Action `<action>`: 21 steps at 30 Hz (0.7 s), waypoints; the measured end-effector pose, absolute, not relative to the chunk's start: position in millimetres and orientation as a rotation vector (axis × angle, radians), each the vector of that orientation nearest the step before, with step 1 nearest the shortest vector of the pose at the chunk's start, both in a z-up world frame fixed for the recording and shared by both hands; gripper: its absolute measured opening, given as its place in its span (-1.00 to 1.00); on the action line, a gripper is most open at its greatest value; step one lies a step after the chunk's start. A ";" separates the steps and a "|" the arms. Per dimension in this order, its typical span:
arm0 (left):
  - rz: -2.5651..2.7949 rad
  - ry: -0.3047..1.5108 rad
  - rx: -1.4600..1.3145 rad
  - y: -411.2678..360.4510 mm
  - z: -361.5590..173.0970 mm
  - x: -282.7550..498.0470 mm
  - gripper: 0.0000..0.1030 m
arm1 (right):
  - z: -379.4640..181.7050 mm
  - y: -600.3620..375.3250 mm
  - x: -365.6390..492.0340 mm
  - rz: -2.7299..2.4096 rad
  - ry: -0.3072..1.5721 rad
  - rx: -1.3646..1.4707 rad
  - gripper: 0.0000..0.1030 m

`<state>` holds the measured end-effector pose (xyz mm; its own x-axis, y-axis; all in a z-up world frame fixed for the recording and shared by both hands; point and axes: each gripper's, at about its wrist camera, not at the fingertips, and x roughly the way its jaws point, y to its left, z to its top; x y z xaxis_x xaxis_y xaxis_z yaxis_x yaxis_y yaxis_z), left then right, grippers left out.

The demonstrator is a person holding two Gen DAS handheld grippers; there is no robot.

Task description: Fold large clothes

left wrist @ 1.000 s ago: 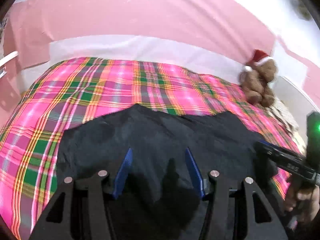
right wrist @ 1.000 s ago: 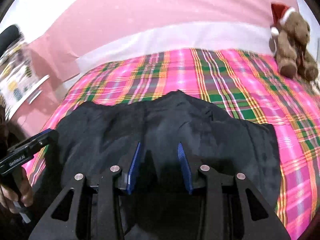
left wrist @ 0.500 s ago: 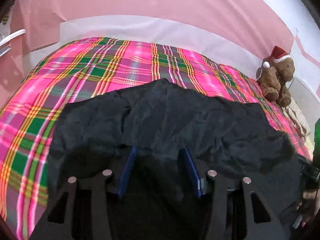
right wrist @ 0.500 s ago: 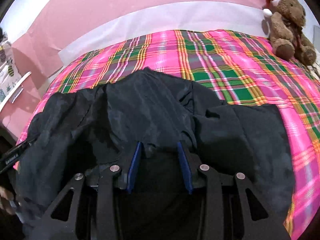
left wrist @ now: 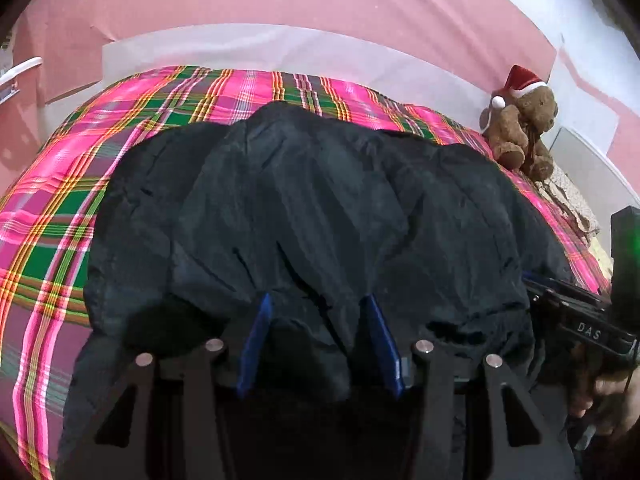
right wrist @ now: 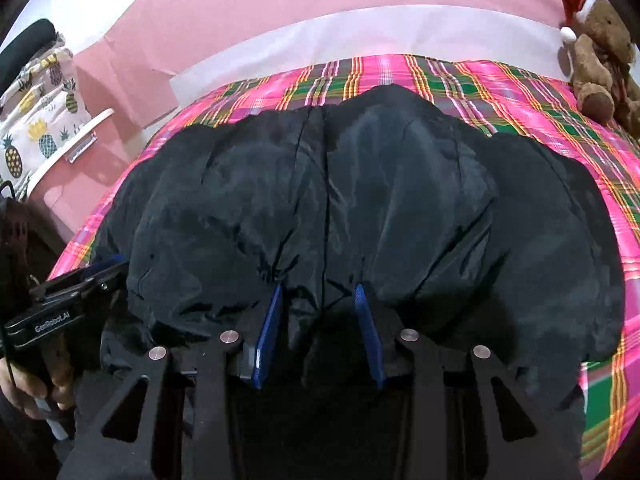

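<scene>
A large black garment (left wrist: 320, 208) lies spread and puffed up on a pink plaid bed cover (left wrist: 52, 216); it also shows in the right wrist view (right wrist: 360, 200). My left gripper (left wrist: 316, 300) stands at its near edge with the blue fingers (left wrist: 256, 336) apart and bunched black cloth between them. My right gripper (right wrist: 318, 292) stands the same way at the near edge, blue fingers (right wrist: 268, 324) apart with cloth gathered between them. Each gripper shows in the other's view, the right one (left wrist: 580, 320) at the right, the left one (right wrist: 64, 304) at the left.
A brown teddy bear in a red Santa hat (left wrist: 520, 128) sits at the bed's far right corner, also in the right wrist view (right wrist: 600, 52). A pink and white wall (left wrist: 280, 8) runs behind the bed. A pineapple-print cloth (right wrist: 36, 120) hangs at the left.
The near edge of the black garment has been carried away from me over the rest of it. The cloth now bunches between both grippers' fingers and covers more of the bed.
</scene>
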<state>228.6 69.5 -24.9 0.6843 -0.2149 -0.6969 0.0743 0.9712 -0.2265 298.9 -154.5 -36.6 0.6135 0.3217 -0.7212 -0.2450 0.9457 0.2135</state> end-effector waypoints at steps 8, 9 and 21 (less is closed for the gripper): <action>-0.254 0.748 -0.168 49.7 4.7 187.8 -0.02 | -9.8 -144.3 258.3 0.340 0.818 0.052 -0.26; -0.266 0.767 -0.164 44.6 -1.1 189.0 -0.02 | -17.8 -142.3 258.8 0.342 0.842 0.046 -0.26; -0.221 0.837 -0.128 33.0 -40.4 197.5 -0.01 | -63.3 -143.2 275.9 0.301 0.906 0.037 -0.26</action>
<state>197.5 33.0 -40.4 0.6487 -0.2439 -0.7209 0.1432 0.9695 -0.1991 275.9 -143.2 -63.3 0.5777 0.2728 -0.7693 -0.2418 0.9574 0.1579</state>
